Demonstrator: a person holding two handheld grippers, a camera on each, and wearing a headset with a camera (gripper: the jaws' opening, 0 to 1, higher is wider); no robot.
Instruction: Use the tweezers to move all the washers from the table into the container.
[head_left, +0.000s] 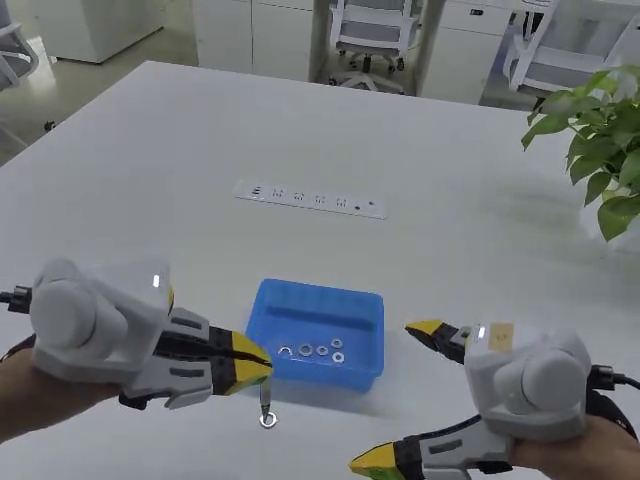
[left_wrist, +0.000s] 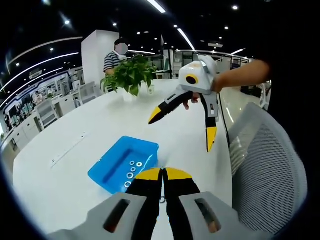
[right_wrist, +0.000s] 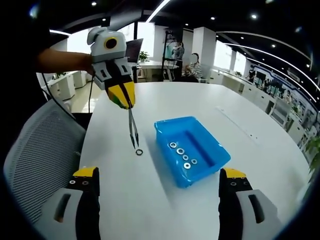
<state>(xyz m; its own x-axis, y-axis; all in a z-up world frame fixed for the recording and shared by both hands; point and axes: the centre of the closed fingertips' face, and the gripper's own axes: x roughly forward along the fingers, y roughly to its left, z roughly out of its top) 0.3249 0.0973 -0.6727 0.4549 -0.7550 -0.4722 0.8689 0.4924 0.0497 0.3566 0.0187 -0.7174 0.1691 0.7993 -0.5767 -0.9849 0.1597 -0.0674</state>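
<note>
Clamping tweezers (right_wrist: 133, 127), left tool (right_wrist: 126, 104) holds tips against washer (right_wrist: 139, 152).

The table (head_left: 450, 230) is white, smooth and a little shiny. The container (head_left: 300, 310) is blue plastic, smooth and glossy. The washers (head_left: 322, 350) in it are shiny silver metal. The thin tweezers (right_wrist: 133, 127) look like metal too. The left gripper (head_left: 262, 362) and right gripper (head_left: 385, 395) have dull grey plastic shells. The chair (left_wrist: 270, 165) back is grey mesh cloth
</note>
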